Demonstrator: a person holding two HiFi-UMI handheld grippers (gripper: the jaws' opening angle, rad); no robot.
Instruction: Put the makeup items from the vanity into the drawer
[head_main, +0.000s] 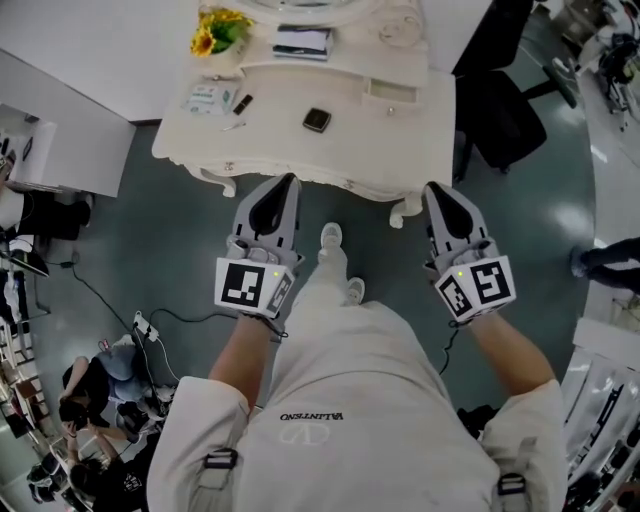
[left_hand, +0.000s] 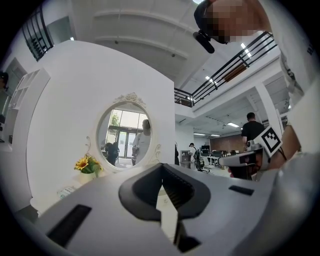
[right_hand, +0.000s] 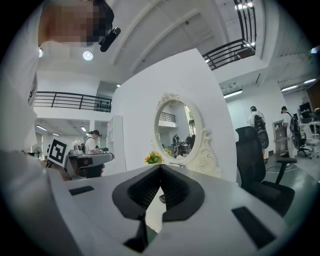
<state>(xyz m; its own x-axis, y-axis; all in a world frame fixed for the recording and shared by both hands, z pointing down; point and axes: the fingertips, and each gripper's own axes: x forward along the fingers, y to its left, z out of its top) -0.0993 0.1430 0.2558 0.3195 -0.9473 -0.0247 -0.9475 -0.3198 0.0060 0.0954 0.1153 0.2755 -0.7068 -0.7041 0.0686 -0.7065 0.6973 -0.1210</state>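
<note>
The white vanity (head_main: 290, 150) stands ahead of me, at the top of the head view. A black square compact (head_main: 317, 120), a small black tube (head_main: 243, 102), a thin silver stick (head_main: 234, 125) and a pale packet (head_main: 207, 98) lie on its top. My left gripper (head_main: 289, 180) is shut and holds nothing; its tip hangs just short of the vanity's front edge. Level with it on the right, my right gripper (head_main: 433, 188) is also shut and empty. The left gripper view shows closed jaws (left_hand: 161, 167) facing the oval mirror (left_hand: 125, 131). The right gripper (right_hand: 160, 167) points the same way.
Yellow flowers (head_main: 218, 30) and a stack of flat items (head_main: 302, 42) sit at the vanity's back. A small white box (head_main: 392, 92) is on its right side. A black office chair (head_main: 500, 110) stands to the right. People sit on the floor (head_main: 95, 400) at lower left, near cables.
</note>
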